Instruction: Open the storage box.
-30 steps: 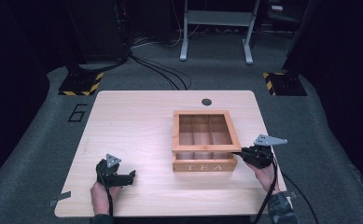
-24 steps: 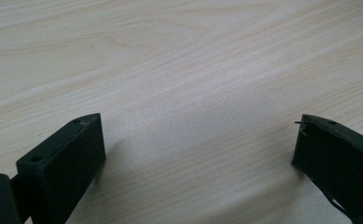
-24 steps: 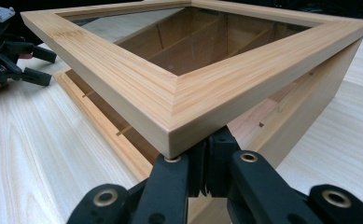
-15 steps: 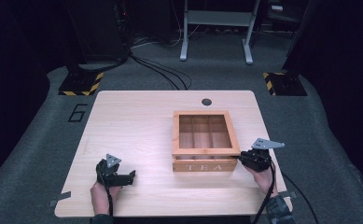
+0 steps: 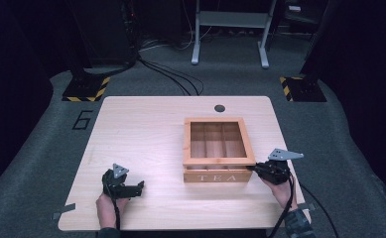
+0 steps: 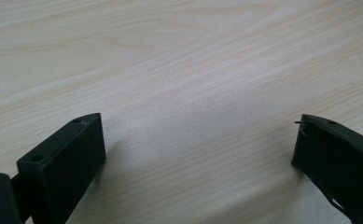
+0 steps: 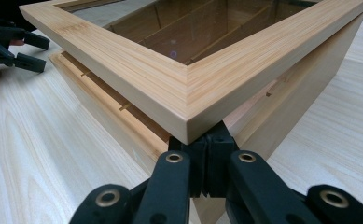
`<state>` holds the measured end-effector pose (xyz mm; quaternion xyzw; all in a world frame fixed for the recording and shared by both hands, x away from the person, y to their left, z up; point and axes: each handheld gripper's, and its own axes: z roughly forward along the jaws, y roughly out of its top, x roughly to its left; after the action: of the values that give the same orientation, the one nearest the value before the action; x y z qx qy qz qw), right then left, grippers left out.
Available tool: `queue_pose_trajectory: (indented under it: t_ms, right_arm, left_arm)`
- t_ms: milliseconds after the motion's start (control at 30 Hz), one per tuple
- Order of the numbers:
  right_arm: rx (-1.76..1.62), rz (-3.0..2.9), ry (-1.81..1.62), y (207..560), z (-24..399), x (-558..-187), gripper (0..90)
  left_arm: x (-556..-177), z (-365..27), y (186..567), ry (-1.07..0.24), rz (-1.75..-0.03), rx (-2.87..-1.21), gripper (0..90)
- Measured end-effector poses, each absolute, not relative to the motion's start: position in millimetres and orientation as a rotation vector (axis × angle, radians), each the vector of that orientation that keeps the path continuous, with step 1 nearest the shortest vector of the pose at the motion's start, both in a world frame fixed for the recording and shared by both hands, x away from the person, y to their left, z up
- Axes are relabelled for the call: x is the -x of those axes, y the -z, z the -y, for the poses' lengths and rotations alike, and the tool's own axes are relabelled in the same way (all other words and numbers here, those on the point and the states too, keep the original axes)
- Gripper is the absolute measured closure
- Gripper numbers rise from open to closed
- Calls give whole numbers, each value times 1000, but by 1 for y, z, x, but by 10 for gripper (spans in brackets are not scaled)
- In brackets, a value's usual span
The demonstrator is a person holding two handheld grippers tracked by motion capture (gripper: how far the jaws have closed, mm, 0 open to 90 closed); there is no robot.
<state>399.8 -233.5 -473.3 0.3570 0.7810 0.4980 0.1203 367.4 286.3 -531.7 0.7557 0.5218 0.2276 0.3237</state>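
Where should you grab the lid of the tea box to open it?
Grip the lid by its front edge, coming from the person's side. The lid overhangs the box there, and the shut right gripper is tucked under its near right corner.

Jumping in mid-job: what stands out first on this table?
The wooden tea box right of the table's centre, its glass-paned lid lifted slightly at the near right corner. The right gripper, jaws shut, is wedged under that corner. The left gripper rests open on bare table at near left.
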Motion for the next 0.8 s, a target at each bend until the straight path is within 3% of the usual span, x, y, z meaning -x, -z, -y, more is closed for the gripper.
queue_pose_trajectory:
  t_ms: [800]
  right_arm:
    - [-1168,-2260,-1421,485,258,-373,842]
  left_arm:
    - [-367,-286,532,-598,-1370,-1982,23]
